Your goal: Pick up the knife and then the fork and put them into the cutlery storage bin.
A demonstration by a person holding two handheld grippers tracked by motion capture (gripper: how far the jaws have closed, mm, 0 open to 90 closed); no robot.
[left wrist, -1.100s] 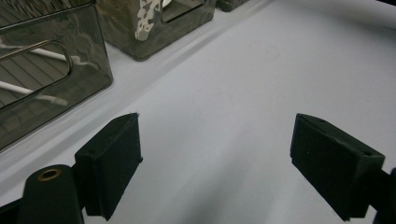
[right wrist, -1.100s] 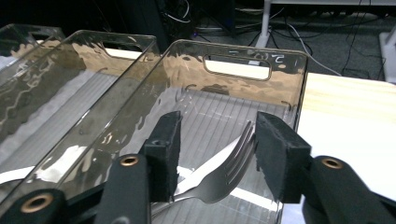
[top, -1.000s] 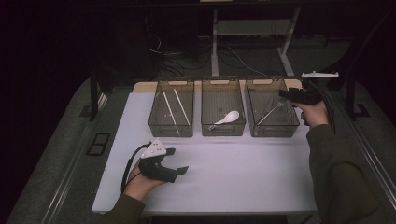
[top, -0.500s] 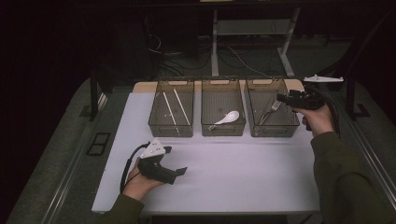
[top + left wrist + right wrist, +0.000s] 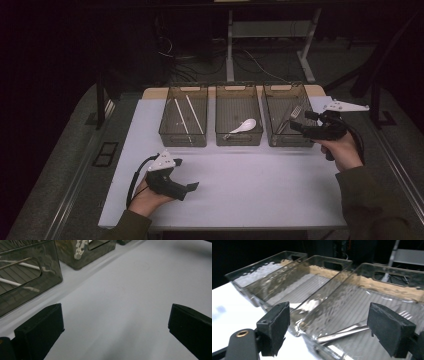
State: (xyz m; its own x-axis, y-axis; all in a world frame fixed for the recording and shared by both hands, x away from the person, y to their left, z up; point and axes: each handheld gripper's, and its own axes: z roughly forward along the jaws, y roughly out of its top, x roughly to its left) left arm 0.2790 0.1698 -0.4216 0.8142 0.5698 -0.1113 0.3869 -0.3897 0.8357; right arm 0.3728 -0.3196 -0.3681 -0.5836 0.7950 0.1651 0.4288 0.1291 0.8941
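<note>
Moved: right tongs (image 5: 299, 121) have pulled back from above the right bin (image 5: 286, 139) toward the counter's right edge, and their jaws have just been opening with nothing between them.
Right tongs: released, jaws wide apart, held level just beside the right bin's outer wall and pointing across it; the right gripper view (image 5: 325, 327) looks over all three bins from that side.
Fork: a metal fork (image 5: 292, 115) lies inside the right bin, tines toward the far end, handle (image 5: 342, 333) slanting down toward the near wall, free of the tongs.
Left tongs: left tongs (image 5: 192, 186) sit low on the near left part of the white counter (image 5: 260, 185), hand resting there; jaws have just been opening and now gape wide over bare surface (image 5: 116, 327), gripping nothing.
Left bin: left bin (image 5: 183, 135) holds two pale chopsticks (image 5: 194, 114) lying lengthwise.
Middle bin: middle bin (image 5: 239, 137) holds a white spoon (image 5: 242, 126), bowl toward the right.
Layout: three clear smoky bins stand side by side along the far half of the counter, well apart from the left hand.
</note>
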